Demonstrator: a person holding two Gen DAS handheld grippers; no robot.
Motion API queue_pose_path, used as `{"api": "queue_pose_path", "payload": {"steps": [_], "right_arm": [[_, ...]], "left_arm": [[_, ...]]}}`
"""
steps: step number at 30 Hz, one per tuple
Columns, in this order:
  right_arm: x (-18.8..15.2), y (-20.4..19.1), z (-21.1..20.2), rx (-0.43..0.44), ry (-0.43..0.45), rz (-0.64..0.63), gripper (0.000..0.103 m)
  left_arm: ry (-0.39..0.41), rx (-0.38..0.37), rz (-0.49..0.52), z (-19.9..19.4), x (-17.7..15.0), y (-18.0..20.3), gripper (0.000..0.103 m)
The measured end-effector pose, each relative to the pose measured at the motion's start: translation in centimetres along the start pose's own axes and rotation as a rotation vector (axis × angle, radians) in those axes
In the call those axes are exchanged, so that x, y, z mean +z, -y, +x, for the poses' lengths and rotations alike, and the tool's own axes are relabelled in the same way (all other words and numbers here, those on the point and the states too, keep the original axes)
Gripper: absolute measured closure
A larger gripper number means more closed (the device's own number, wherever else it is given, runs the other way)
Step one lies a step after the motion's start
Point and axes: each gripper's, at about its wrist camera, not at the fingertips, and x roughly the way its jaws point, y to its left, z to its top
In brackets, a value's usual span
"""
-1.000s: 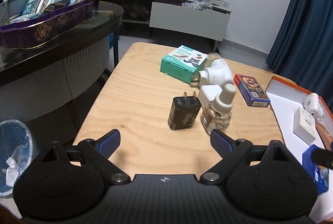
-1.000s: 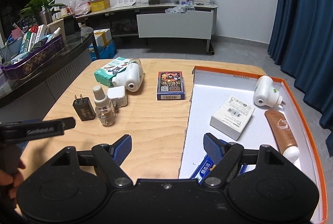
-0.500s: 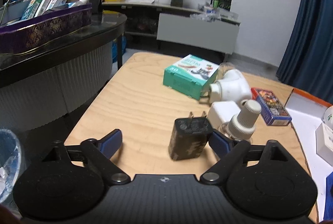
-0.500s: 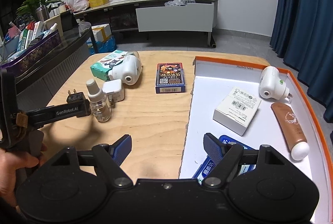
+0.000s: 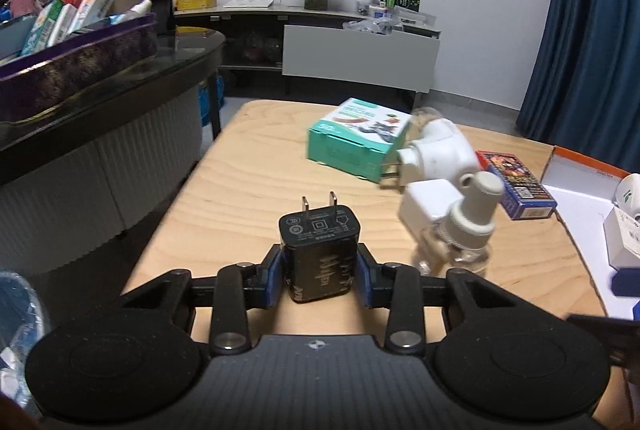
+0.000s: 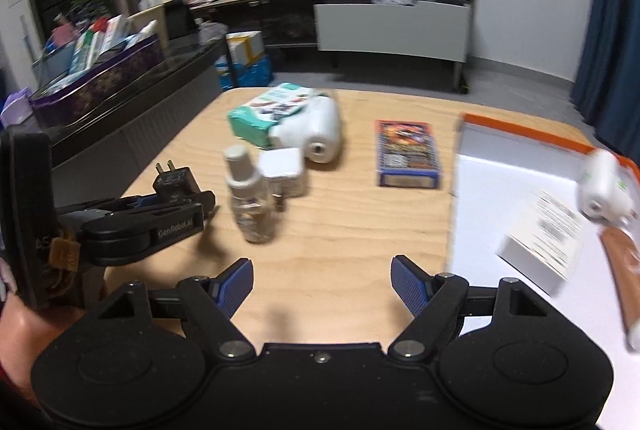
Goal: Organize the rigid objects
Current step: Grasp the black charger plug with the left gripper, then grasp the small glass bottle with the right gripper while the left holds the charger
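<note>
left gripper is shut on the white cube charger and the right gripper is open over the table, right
Not quite. The left gripper is shut on the black plug adapter, not the white cube charger, which sits on the wooden table behind the small clear bottle; the left wrist view shows this. The right gripper is indeed open over the table.

Black charger (image 5: 319, 257), pale markings on face. Left tongs (image 5: 319, 280) black, blue pads (image 5: 273, 280). Table (image 5: 240, 198) light wood grain. Box (image 5: 354, 136) teal, printed top. Card box (image 6: 406, 153) blue, red-orange artwork. Tray (image 6: 516, 138) white, orange rim. Bottle (image 6: 249, 196) clear, off-white cap.
</note>
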Motion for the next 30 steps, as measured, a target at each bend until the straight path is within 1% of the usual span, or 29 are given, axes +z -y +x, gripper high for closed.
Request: {"api": "queue_pose_path", "payload": {"steps": [3, 7, 9, 11, 12, 13, 14, 16, 18, 22, 24, 26, 30], "right_arm": [[0.9, -1.4, 2.0, 0.034, -0.003, -0.026, 0.014], [2.0, -2.9, 5.1, 0.049, -0.014, -0.041, 0.014], [2.4, -3.4, 6.6, 0.045, -0.03, -0.041, 0.017], [2.7, -3.9, 7.8, 0.043, -0.037, -0.049, 0.034], [2.8, -4.1, 8.2, 0.039, -0.039, -0.054, 0.041], [2.9, -4.3, 8.4, 0.025, -0.026, -0.058, 0.052], [3.0, -4.3, 8.4, 0.023, -0.022, -0.061, 0.059], [3.0, -4.2, 8.0, 0.028, -0.02, -0.051, 0.061], [2.8, -3.9, 7.2, 0.009, -0.014, -0.05, 0.061], [2.4, -2.8, 4.2, 0.012, 0.015, -0.029, 0.062], [2.1, -2.2, 2.4, 0.004, 0.038, -0.028, 0.07], [1.7, -1.6, 1.0, -0.018, 0.05, -0.028, 0.07], [0.3, 0.0, -0.3, -0.017, 0.029, 0.002, 0.07]], "left_arm": [[0.006, 0.016, -0.008, -0.9, 0.3, -1.2, 0.066], [0.005, 0.023, -0.012, -1.7, 0.6, -2.5, 0.066], [0.009, 0.025, -0.014, -2.1, 0.6, -2.9, 0.066], [0.005, 0.025, -0.026, -2.3, 0.6, -3.2, 0.066], [0.003, 0.023, -0.031, -2.3, 0.6, -3.4, 0.066], [0.001, 0.021, -0.034, -2.4, 0.5, -3.4, 0.066], [0.001, 0.02, -0.035, -2.4, 0.5, -3.4, 0.066], [0.002, 0.017, -0.038, -2.6, 0.6, -3.3, 0.066], [0.003, 0.003, -0.045, -2.8, 0.6, -3.2, 0.066], [0.008, -0.029, -0.038, -3.6, 0.7, -2.2, 0.066], [0.008, -0.056, -0.043, -4.1, 0.6, -1.6, 0.066], [0.011, -0.073, -0.025, -4.6, 0.4, -0.6, 0.066], [0.007, -0.104, -0.004, -5.3, -0.1, 0.8, 0.066]]}}
